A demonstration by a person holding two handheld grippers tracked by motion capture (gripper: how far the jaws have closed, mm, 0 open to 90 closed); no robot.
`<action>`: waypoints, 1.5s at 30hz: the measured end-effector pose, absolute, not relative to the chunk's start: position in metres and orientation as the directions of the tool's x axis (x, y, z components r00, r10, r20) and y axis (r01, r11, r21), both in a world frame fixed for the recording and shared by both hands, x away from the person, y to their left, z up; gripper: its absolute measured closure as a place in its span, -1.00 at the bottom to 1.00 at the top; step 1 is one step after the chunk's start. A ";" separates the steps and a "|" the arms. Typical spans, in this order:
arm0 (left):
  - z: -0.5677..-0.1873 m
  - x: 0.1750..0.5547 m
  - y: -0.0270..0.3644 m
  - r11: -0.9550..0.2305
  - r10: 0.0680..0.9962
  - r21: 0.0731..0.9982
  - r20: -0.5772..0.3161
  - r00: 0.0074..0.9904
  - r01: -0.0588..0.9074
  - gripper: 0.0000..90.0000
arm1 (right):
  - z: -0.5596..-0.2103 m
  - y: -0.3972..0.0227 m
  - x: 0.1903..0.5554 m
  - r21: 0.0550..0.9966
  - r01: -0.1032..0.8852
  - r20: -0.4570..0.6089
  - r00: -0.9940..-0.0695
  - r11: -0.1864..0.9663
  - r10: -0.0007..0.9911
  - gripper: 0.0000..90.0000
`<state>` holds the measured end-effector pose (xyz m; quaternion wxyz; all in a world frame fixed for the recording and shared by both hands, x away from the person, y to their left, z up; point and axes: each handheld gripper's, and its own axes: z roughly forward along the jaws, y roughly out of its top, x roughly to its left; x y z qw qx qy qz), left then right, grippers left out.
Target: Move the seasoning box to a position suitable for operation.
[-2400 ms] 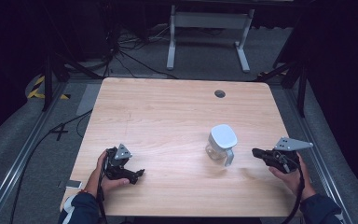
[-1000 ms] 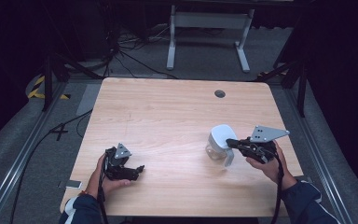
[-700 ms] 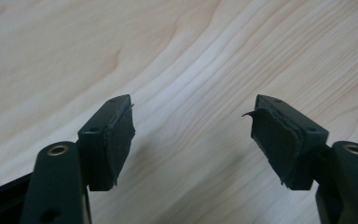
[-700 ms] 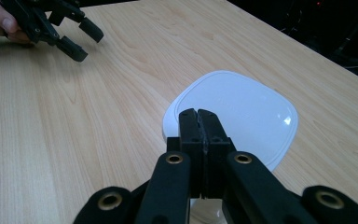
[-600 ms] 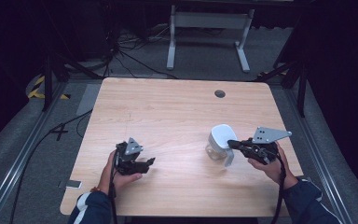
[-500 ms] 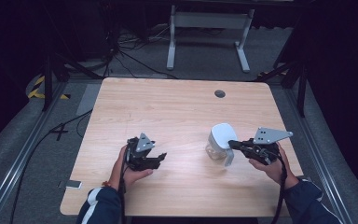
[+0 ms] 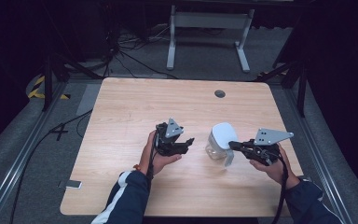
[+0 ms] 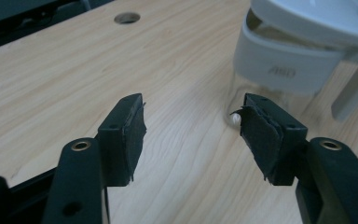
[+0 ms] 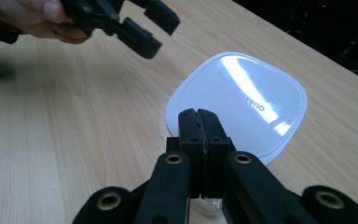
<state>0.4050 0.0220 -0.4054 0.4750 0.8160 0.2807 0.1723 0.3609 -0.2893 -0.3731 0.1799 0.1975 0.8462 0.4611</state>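
One clear container [image 7: 216, 148] with a white lid [image 7: 224, 135] is seen on the wooden table [image 7: 121, 116], right of centre and toward the near edge. Two grippers are held above the table. The left gripper [image 7: 189, 141] is held just left of the container with its jaws spread wide, nothing between them. The right gripper [image 7: 230, 144] is pointed at the container from the right, its jaws pressed together over the lid's near edge; whether anything is pinched cannot be told. One round hole [image 7: 220, 94] is set near the table's far edge.
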 end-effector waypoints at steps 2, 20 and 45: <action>-0.405 0.409 0.013 -0.399 0.618 0.865 0.009 0.786 0.304 -0.01 | -0.374 -0.290 0.360 0.851 0.165 -0.125 -0.858 0.498 0.498 1.00; -0.387 0.416 -0.029 -0.483 0.502 0.853 0.081 0.861 0.201 0.78 | -0.377 -0.291 0.360 0.847 0.176 -0.118 -0.858 0.502 0.500 0.99; -0.364 0.398 -0.053 -0.502 0.405 0.858 0.121 0.906 0.110 0.98 | -0.383 -0.289 0.361 0.823 0.200 -0.113 -0.859 0.531 0.499 0.99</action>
